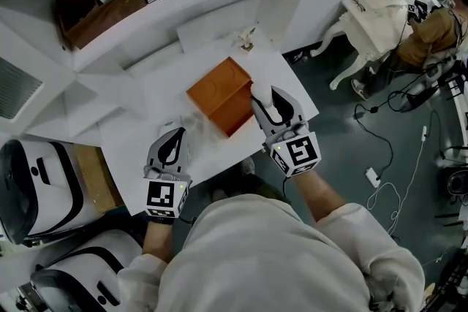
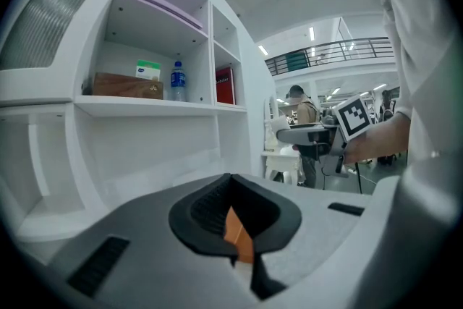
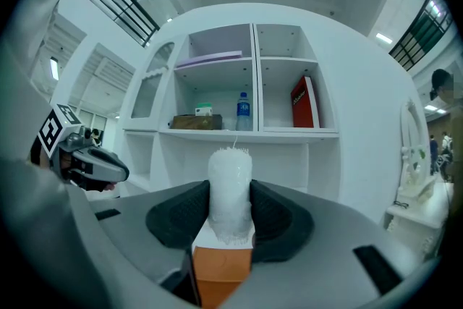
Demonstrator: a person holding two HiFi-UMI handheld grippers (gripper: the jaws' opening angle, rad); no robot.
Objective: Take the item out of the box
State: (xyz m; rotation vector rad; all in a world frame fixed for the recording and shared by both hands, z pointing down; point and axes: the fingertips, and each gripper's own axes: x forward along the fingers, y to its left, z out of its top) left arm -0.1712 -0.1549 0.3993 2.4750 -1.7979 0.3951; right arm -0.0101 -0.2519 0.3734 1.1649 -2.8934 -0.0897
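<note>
pinching a white waxy item with the right tool, over the orange box. holding the left tool pressed together, empty, nearby.

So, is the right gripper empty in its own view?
No: the right gripper clamps a white foam-wrapped item between its pads, above the orange box.

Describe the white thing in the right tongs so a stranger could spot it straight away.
Find the white desk under the shelves, then the orange box in its middle. At the box's right edge, the right tongs clamp an upright white roll. It is the only rough, frosty-looking cylinder there; the box is smooth and orange.
</note>
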